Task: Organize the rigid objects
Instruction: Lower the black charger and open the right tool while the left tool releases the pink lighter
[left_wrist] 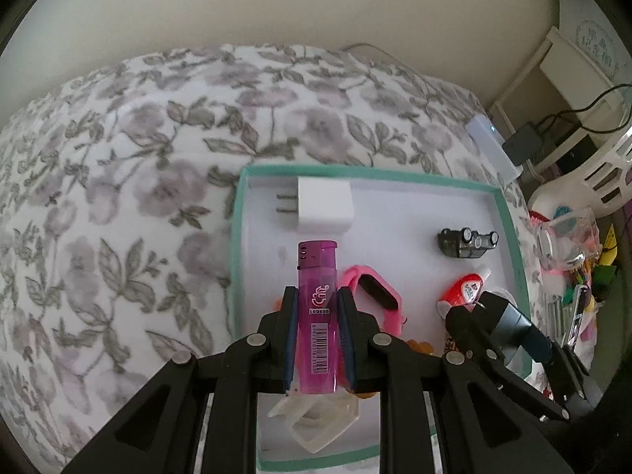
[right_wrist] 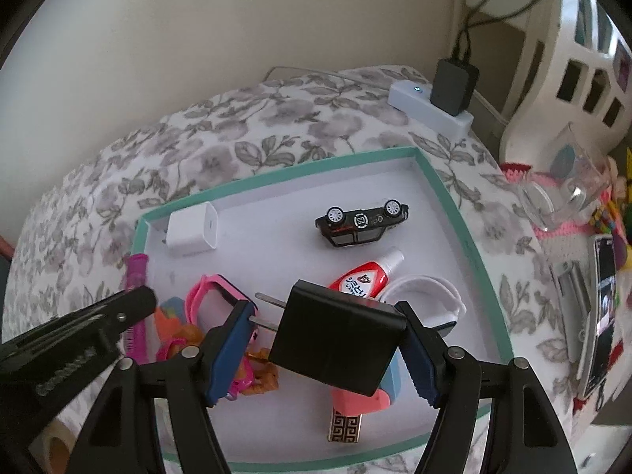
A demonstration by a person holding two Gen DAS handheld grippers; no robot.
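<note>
Left tool (left_wrist: 316, 316) grips one purple lighter (left_wrist: 318, 308); right tool (right_wrist: 328, 339) grips one black charger (right_wrist: 335, 339), above a tray (right_wrist: 446, 197) holding one toy car (right_wrist: 361, 221).

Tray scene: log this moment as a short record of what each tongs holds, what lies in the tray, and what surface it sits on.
left tongs: shut on purple lighter
right tongs: gripping black charger, prongs pointing left
tray: teal rim, white floor
in tray: white charger, toy car on its side, red tube, pink watch
under tray: floral cloth
</note>
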